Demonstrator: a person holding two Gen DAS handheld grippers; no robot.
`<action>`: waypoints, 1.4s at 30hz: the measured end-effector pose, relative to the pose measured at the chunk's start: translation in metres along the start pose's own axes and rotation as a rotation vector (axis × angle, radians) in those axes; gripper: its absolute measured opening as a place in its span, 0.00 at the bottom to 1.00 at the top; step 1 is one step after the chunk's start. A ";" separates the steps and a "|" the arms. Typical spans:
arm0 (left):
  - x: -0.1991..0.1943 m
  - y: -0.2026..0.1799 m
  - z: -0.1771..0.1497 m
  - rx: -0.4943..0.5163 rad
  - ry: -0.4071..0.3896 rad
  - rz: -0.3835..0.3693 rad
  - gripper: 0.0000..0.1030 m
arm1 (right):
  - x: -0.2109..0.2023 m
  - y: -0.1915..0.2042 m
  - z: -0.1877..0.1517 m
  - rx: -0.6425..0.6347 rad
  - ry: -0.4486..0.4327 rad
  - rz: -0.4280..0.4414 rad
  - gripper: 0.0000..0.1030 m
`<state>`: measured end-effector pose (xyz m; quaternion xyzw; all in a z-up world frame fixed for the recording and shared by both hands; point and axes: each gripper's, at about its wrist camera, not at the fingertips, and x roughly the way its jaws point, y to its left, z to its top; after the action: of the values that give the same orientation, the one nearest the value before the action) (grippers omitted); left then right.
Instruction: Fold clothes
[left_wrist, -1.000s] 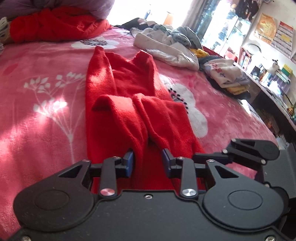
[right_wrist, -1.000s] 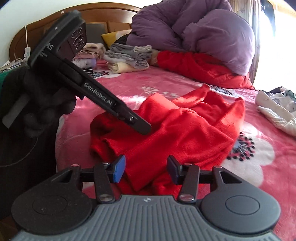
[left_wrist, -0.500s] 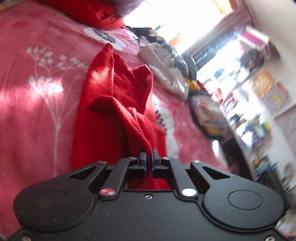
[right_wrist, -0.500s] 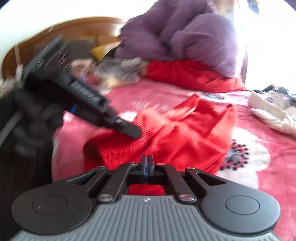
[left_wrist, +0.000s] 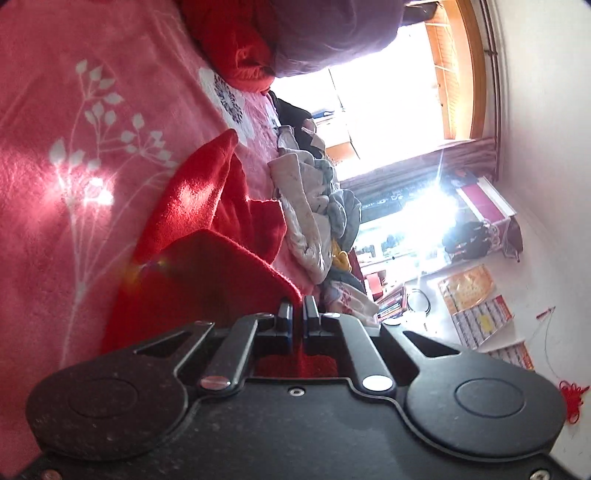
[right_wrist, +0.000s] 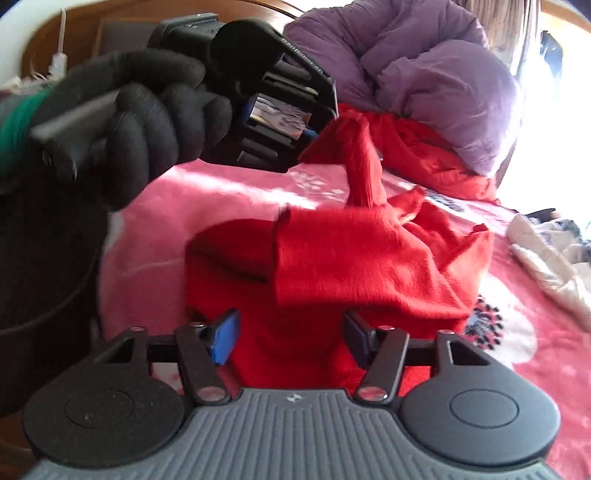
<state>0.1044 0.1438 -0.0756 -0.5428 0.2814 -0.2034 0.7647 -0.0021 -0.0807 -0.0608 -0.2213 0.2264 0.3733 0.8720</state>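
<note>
On the pink bedspread (right_wrist: 229, 192) my red garment (right_wrist: 369, 266) lies half folded. My left gripper (left_wrist: 298, 317) pinches one corner, lifted toward eleven o'clock; my right gripper (right_wrist: 288, 332) gapes empty. Unfolded clothes (left_wrist: 314, 214) wait at three.

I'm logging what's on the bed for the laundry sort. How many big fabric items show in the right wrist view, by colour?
Red: 2, the red knit garment being folded, lifted at one end by the left hand-held gripper, and the red blanket under the duvet.
Purple: 1, the puffy purple duvet.
Pink: 1, the pink floral bedspread.
Total: 4.
</note>
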 end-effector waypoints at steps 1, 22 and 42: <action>0.004 0.002 0.003 -0.011 -0.002 -0.001 0.02 | 0.003 0.001 0.001 -0.002 0.000 -0.025 0.51; 0.003 -0.019 0.015 0.385 0.037 0.197 0.30 | 0.047 0.017 0.012 -0.205 -0.007 -0.307 0.57; -0.041 -0.045 -0.048 1.358 0.271 0.347 0.48 | 0.040 -0.015 0.016 -0.047 -0.133 -0.274 0.18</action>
<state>0.0421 0.1200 -0.0365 0.1362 0.2673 -0.2748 0.9135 0.0376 -0.0585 -0.0673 -0.2455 0.1272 0.2698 0.9224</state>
